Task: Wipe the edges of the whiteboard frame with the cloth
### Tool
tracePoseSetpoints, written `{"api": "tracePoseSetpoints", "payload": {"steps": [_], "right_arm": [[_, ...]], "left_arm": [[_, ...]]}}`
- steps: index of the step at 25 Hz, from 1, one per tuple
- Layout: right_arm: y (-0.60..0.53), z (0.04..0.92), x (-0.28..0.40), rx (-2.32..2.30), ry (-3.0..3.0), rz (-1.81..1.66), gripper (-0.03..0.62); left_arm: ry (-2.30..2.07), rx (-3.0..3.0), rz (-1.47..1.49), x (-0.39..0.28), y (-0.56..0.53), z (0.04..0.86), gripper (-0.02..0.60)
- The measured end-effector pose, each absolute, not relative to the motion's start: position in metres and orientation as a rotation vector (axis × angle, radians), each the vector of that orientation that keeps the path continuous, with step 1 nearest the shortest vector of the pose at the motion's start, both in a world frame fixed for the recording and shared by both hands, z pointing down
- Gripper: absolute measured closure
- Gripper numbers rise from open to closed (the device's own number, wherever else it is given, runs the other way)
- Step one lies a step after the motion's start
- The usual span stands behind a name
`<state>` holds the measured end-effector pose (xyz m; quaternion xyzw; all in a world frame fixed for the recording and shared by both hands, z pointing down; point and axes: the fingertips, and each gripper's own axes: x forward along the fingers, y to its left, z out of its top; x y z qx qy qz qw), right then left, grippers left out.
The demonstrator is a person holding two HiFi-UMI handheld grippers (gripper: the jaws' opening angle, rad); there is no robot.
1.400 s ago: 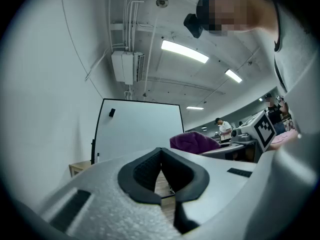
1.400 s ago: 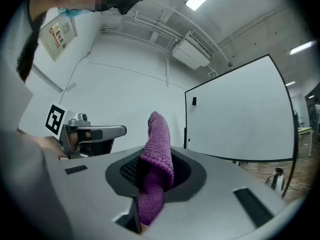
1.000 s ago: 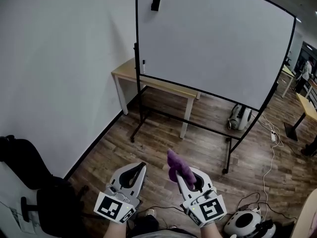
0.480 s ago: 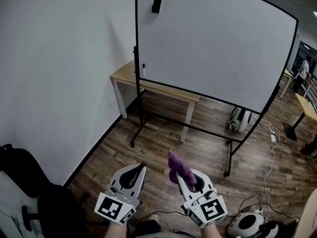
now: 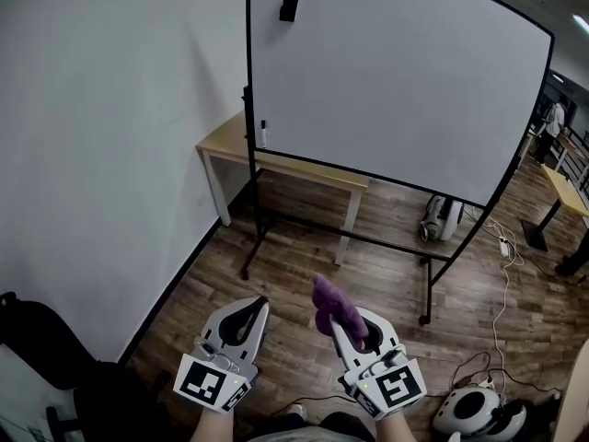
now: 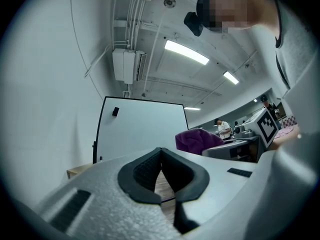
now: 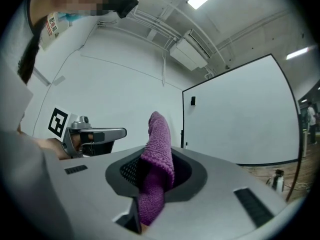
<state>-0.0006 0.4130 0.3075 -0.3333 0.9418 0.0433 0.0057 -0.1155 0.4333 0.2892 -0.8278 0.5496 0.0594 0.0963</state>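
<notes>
Starting at the left, the left gripper [image 5: 258, 304] is held low and near. Its own view shows the jaws brought together at the tips with nothing between them [image 6: 160, 151].

Just to its right is the right gripper [image 5: 354, 330], with its jaws clamped on the purple cloth [image 5: 328, 304]. The cloth is pinched at its lower part, and a folded lobe stands up above the pads [image 7: 159, 144] toward the far side. The knit looks soft, light and limp. In my judgement it will drape and conform to a narrow edge, will not slip on it, and cannot be damaged by a firm squeeze. The present hold looks adequate: the free lobe beyond the jaw tips is the part to press on the frame, and a hold nearer the top would leave too little to wipe with.

Far from both grippers stands the whiteboard [image 5: 396, 90] on its wheeled stand. The black whiteboard frame [image 5: 248, 81] runs from its left upright across to its right upright [image 5: 538, 99]. Cloth and frame are well apart, so no edge is being wiped at this moment.

Containers: none with visible contents. A dark bag-like item [image 5: 37, 325] sits at the near left, and I cannot tell what it holds.
</notes>
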Motion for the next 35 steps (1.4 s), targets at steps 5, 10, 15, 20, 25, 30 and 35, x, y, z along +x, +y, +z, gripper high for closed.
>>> {"api": "tracePoseSetpoints", "payload": {"steps": [5,10,15,20,25,30,35], "right_arm": [[0.401,0.311,0.0,-1.159,2.934,0.144,0.53],[0.382,0.312,0.004,-1.192,2.927,0.112,0.53],[0.351,0.314,0.0,-1.181,2.924,0.105,0.53],[0.307,0.317,-0.004,-1.162,2.921,0.086,0.53],[0.25,0.316,-0.008,-1.137,2.935,0.082,0.53],[0.191,0.308,-0.011,-1.101,2.945,0.063,0.53],[0.138,0.308,-0.013,-1.054,2.964,0.071,0.53]], "left_arm": [[1.599,-2.478,0.201,-0.125,0.42,0.29,0.565],[1.576,-2.494,0.21,-0.123,0.4,0.29,0.565],[1.587,-2.484,0.213,-0.127,0.371,0.291,0.565],[1.603,-2.457,0.199,-0.13,0.332,0.291,0.565],[1.632,-2.432,0.196,-0.133,0.277,0.289,0.565],[1.655,-2.407,0.196,-0.135,0.224,0.281,0.565],[1.684,-2.368,0.196,-0.136,0.176,0.278,0.565]]}}
